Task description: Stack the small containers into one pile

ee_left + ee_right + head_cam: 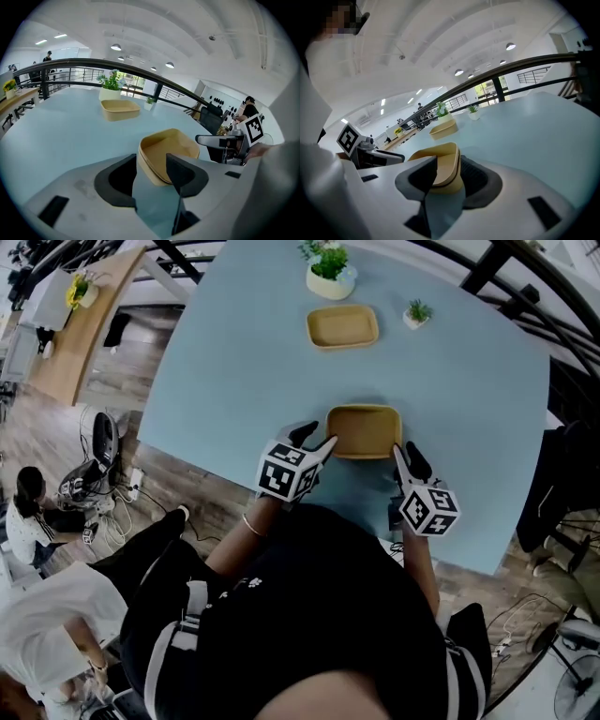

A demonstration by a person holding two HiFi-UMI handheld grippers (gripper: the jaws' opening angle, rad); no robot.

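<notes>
Two tan containers sit on the pale blue table [234,352]. The near container [364,430] lies close to the front edge, and the far container [342,326] is further back. My left gripper [314,439] is at the near container's left front corner. In the left gripper view that corner [152,161] sits between the jaws, one jaw inside and one outside. My right gripper [406,458] is at its right front corner. In the right gripper view the jaws are pressed on the container's wall [446,171]. The far container [120,109] [442,130] shows beyond in both gripper views.
A white pot with a green plant [330,276] stands behind the far container. A smaller potted plant [417,313] is to its right. The table's front edge runs just below the grippers. A dark railing [487,268] curves behind the table.
</notes>
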